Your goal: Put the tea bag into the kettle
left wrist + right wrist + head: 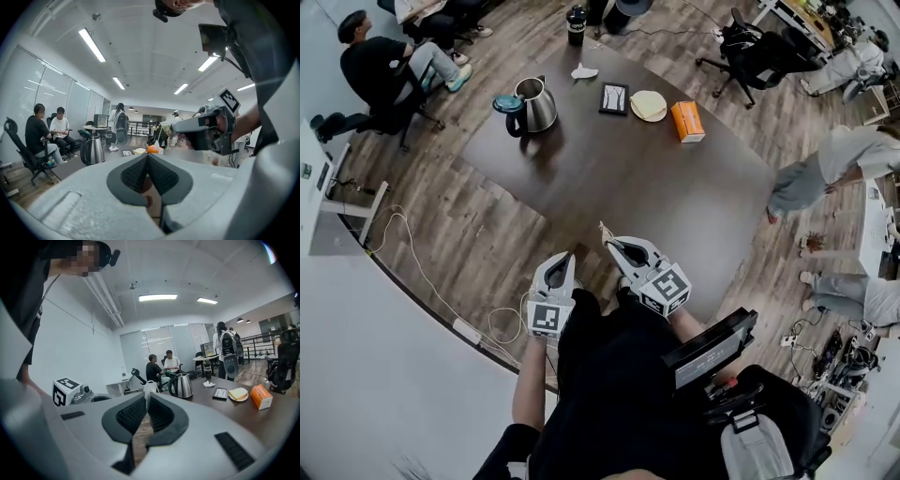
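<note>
A steel kettle (534,105) stands at the far left of the dark table (609,178), its teal lid (506,103) swung open. Both grippers hover off the table's near edge, close to my body. My right gripper (609,244) is shut on a small white tea bag (604,232), which sticks out past its tips; in the right gripper view the tea bag (150,386) shows in front of the kettle (182,386). My left gripper (563,255) is beside it, shut with nothing between its pads (140,171). The kettle (93,150) is far ahead.
On the table's far side lie a black tray (614,98), a plate with bread (648,105), an orange box (687,121) and a white tissue (584,71). A black bottle (576,25) stands at the back edge. People and office chairs surround the table.
</note>
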A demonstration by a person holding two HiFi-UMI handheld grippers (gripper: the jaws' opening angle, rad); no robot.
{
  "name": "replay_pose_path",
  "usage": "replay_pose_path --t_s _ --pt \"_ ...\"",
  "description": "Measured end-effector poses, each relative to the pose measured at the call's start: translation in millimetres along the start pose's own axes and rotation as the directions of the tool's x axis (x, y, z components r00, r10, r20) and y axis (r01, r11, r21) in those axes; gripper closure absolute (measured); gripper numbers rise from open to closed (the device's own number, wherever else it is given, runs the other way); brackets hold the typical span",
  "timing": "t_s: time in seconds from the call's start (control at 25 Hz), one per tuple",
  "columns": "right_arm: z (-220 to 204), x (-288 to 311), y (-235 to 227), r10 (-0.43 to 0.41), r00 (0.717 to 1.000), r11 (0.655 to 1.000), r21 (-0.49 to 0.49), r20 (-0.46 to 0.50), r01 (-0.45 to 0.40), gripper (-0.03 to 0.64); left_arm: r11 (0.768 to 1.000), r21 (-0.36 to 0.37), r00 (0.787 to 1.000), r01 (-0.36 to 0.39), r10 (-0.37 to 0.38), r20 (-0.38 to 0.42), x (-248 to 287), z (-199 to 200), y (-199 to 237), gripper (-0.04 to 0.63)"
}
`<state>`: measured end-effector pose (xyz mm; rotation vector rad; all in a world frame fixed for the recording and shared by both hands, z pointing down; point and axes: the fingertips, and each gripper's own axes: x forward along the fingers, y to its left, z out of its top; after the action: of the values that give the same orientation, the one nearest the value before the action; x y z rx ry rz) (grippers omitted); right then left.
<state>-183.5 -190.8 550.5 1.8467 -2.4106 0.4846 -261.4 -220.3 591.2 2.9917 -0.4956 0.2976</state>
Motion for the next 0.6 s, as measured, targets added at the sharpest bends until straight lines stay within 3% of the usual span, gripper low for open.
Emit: replay_pose_path --t_s 0.24,0.44,0.6 --pt "0 22 4 -0.067 0.998 0.997 0.03 -0.004 0.067 0.606 1.0 -0.018 1.0 0.018 -0.018 0.005 -2 -2 48 0.595" --pt "3 44 -4 -0.066 0.998 0.996 0.056 0.002 0.066 0.606 0.997 -0.072 0.998 0.014 -0.01 0.057 3 5 63 0.595" --pt "6 73 -16 -0.04 0.999 0.994 0.103 0.028 0.037 0.606 0.998 -0.066 0.999 -0.015 0.017 0.039 13 2 86 0.595"
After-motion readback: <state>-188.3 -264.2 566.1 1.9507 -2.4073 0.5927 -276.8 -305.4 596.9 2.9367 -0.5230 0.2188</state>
